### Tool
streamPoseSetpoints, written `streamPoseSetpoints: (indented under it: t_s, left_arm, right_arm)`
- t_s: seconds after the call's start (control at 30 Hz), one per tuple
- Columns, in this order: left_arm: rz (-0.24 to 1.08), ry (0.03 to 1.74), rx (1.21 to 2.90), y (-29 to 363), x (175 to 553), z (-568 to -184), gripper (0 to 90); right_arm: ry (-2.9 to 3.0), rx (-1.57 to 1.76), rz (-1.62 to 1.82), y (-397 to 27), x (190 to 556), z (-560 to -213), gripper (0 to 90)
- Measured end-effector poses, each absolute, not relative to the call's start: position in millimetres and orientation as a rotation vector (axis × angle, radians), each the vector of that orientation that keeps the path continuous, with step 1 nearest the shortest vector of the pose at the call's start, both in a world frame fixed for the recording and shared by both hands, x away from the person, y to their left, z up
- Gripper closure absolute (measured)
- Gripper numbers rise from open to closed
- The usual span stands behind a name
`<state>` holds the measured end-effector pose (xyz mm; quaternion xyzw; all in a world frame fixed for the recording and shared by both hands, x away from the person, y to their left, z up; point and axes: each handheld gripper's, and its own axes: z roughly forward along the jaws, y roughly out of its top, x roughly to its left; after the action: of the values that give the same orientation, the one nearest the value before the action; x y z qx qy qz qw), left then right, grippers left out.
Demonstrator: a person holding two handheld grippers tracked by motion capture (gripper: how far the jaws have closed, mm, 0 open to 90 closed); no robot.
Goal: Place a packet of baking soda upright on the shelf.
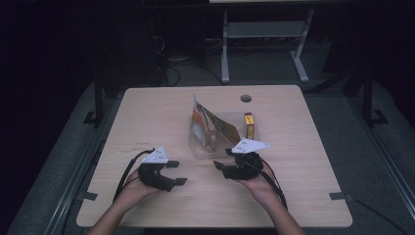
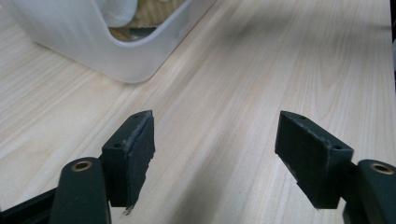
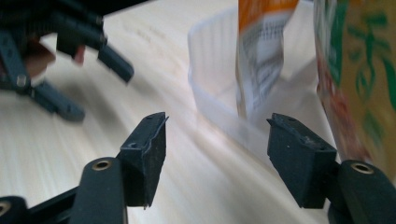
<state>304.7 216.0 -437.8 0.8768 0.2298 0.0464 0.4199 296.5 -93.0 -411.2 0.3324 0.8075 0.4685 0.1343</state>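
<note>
I've got both grippers low over the wooden table [image 1: 147, 122], one in each hand. My left gripper [image 2: 215, 154] has its jaws spread wide with nothing but bare wood between them. Ahead of its left jaw, well apart from it, sits the rounded corner of the translucent plastic bin [image 2: 93, 42]. My right gripper [image 3: 217, 158] is also wide, jaws empty. Just ahead of its right jaw is the near wall of that bin, close but apart from it as far as I can tell. Standing in the bin, beyond the gap between the jaws, is an orange-and-white pouch [image 3: 261, 51]; past the right jaw leans a green-and-orange packet [image 3: 359, 70]. Off beyond my left jaw I see the other gripper, blurred. From the high view, a small yellow box [image 1: 249, 125] rests at the bin's far side.
</note>
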Motion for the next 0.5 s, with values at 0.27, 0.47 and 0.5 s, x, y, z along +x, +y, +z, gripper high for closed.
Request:
streamPoseSetpoints:
  t_s: [0.27,0.47,0.5]
  left_arm:
    - [0.099,0.585,2.243,217,289,-444,21.5]
    - [0.127,0.595,2.273,218,275,-450,17.5]
    - [0.136,0.607,2.28,219,272,-451,16.8]
  right_arm:
    - [2.436,0.884,1.291,-125,286,-418,34.7]
    - [2.506,0.795,1.252,-143,278,-426,29.4]
    - [2.516,0.78,1.226,-146,277,-430,29.2]
